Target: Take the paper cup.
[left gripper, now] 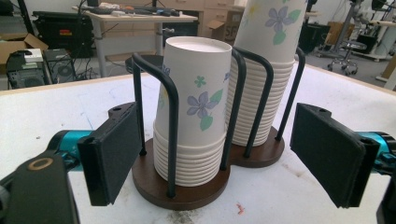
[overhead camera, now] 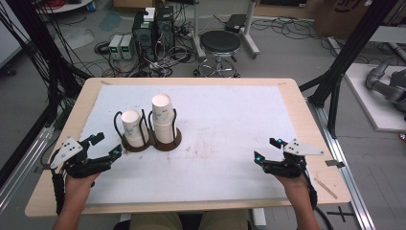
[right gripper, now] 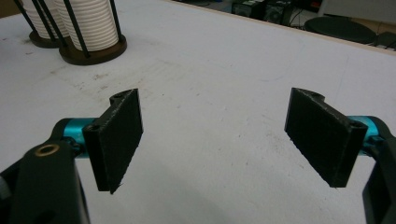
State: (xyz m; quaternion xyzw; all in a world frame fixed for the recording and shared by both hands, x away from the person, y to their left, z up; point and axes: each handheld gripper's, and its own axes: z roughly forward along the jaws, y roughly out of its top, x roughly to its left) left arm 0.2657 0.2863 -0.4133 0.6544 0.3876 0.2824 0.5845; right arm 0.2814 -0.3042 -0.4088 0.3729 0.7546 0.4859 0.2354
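Two stacks of white paper cups with a flower print stand upside down in a dark wooden holder [overhead camera: 168,143] with black wire hoops, left of the mat's middle. The left stack [overhead camera: 132,127] is short and the right stack [overhead camera: 162,118] is taller. My left gripper [overhead camera: 106,145] rests at the mat's left edge, open, its jaws pointing at the short stack [left gripper: 196,112] from just in front of the holder [left gripper: 187,196], not touching it. At the right edge of the mat lies my right gripper [overhead camera: 266,148], open over bare mat with nothing between its pads [right gripper: 119,135].
A white mat [overhead camera: 215,139] covers most of the wooden table [overhead camera: 316,143]. Beyond the far edge stand a black stool [overhead camera: 219,45], computer cases [overhead camera: 153,31] and loose cables on the floor. Black frame posts [overhead camera: 344,57] rise at both sides.
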